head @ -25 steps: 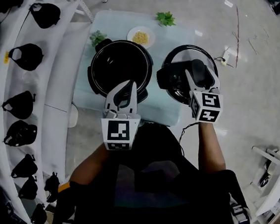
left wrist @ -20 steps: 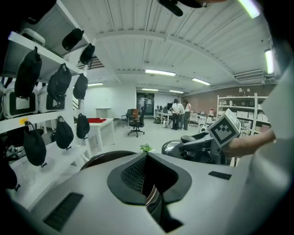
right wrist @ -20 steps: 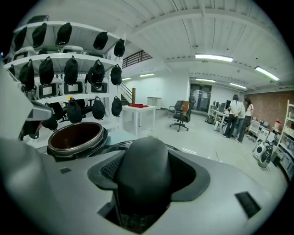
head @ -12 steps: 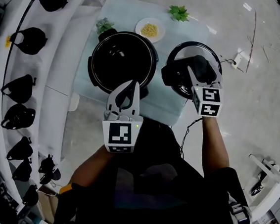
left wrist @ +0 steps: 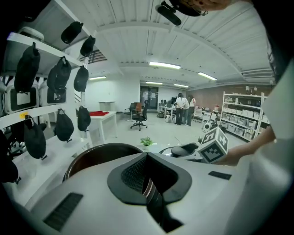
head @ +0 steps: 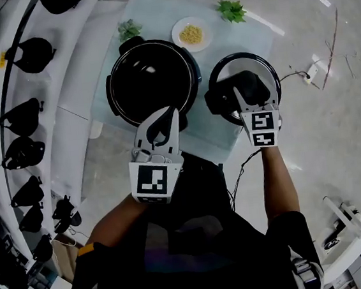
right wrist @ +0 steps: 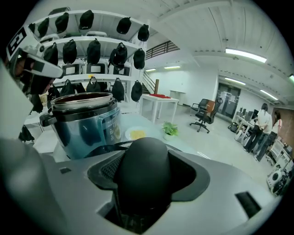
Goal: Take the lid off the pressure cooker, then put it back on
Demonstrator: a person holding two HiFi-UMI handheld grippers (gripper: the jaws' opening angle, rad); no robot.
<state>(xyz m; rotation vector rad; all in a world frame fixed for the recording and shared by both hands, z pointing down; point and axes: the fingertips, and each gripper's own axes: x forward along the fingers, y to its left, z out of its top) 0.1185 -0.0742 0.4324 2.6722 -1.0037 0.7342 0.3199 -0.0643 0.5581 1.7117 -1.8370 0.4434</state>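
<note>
The pressure cooker [head: 152, 86] stands open on the pale blue table [head: 246, 34], its dark pot bare. Its round black lid [head: 269, 77] is to the cooker's right, over the table's right edge. My right gripper [head: 247, 96] is shut on the lid's black knob [right wrist: 142, 167], which fills the space between the jaws in the right gripper view. There the cooker [right wrist: 85, 121] rises at the left. My left gripper [head: 170, 115] hovers at the cooker's near rim [left wrist: 92, 153], shut with nothing in it.
A white plate of yellow food [head: 191, 33] and two small green plants [head: 230, 10] [head: 128, 29] sit on the table's far side. White shelves with black bags [head: 20, 112] curve along the left. A cable and plug [head: 314, 72] lie on the floor at right.
The head view has shifted slightly. The lid stays in my right gripper beside the open cooker, and the left gripper keeps its place at the near rim.
</note>
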